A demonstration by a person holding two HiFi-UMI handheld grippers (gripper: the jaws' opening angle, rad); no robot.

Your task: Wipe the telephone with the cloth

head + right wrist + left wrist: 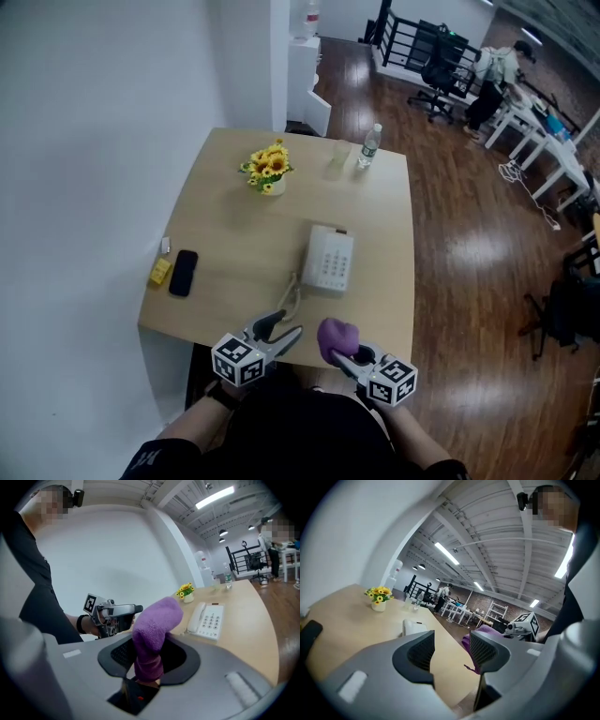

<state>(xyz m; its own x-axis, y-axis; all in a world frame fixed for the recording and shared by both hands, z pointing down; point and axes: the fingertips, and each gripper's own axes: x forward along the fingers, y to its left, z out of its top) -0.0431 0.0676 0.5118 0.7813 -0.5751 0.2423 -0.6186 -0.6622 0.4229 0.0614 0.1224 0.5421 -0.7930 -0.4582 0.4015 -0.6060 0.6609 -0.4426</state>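
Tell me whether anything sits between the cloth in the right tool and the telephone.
Nothing visible does. The fuzzy purple cloth, clamped in the right tool, is at the table's near edge, and only bare wooden tabletop lies between it and the white push-button telephone. The left tool stands aside.

On the table (225,234), the telephone (328,262) lies centre-right, the flowerpot (269,185) behind-left of it, the bottle (370,147) at the far edge.
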